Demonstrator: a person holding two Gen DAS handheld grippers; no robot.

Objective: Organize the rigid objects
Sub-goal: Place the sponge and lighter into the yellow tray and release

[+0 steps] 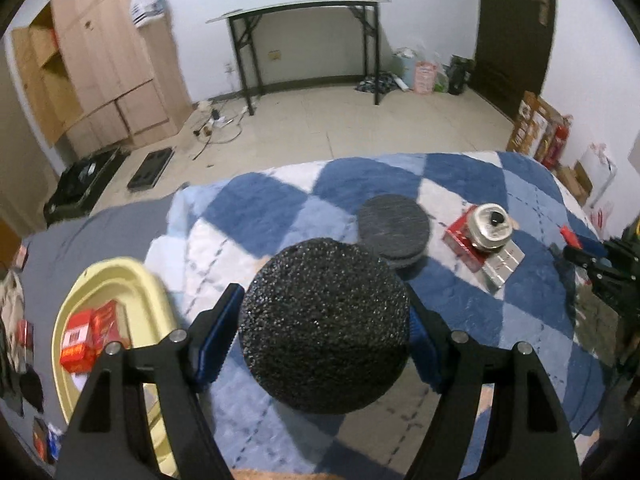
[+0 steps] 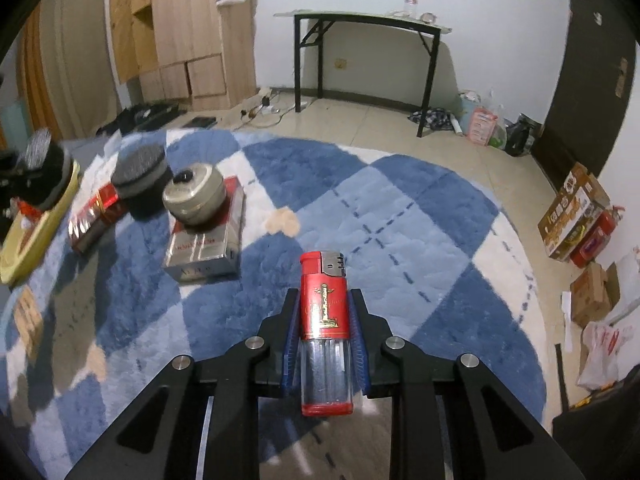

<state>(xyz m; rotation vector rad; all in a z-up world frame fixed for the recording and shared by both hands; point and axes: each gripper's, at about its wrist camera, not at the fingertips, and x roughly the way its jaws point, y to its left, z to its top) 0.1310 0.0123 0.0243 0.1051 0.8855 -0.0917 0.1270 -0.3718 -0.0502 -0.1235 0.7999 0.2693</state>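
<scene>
A: Nearest in the left wrist view, what sits between the fingers?

B: The left hand-held gripper (image 1: 324, 336) pinches a round black sponge disc (image 1: 325, 326), coarse-grained, its blue pads pressing on either edge. The disc is lifted clear of the blue-and-white checked blanket (image 1: 280, 208).

A: And the right one?

B: The right hand-held gripper (image 2: 325, 320) is pressed together on a red lighter (image 2: 325, 320), which stands upright between the pads, its clear tank toward the camera and its metal top pointing away.

A: Any containers?

B: One. A pale yellow tray (image 1: 104, 280) lies just left of the left gripper. It holds red boxes (image 1: 90, 336) lying side by side; beyond that I cannot tell what else is in it. In the right wrist view the same tray shows at the far left edge, with a dark blurred shape over it.

A: Further out on the blanket?

B: Behind the held disc lies a stack of grey round pads (image 1: 394, 228), touching the blanket. To its right, a silver round tin with a black knob (image 1: 491, 226) rests on top of a red-and-silver flat box (image 1: 486, 254). The right wrist view shows a second red-and-silver box (image 2: 94, 216) beside the grey pads, partly under them.

A: Beyond the blanket?

B: Tiled floor (image 1: 320, 128), then a black-legged folding table (image 1: 308, 12) against the white wall with small items on top, too small to name. A wooden cupboard (image 1: 100, 68) stands to the left, a dark door (image 1: 516, 28) to the right.
</scene>
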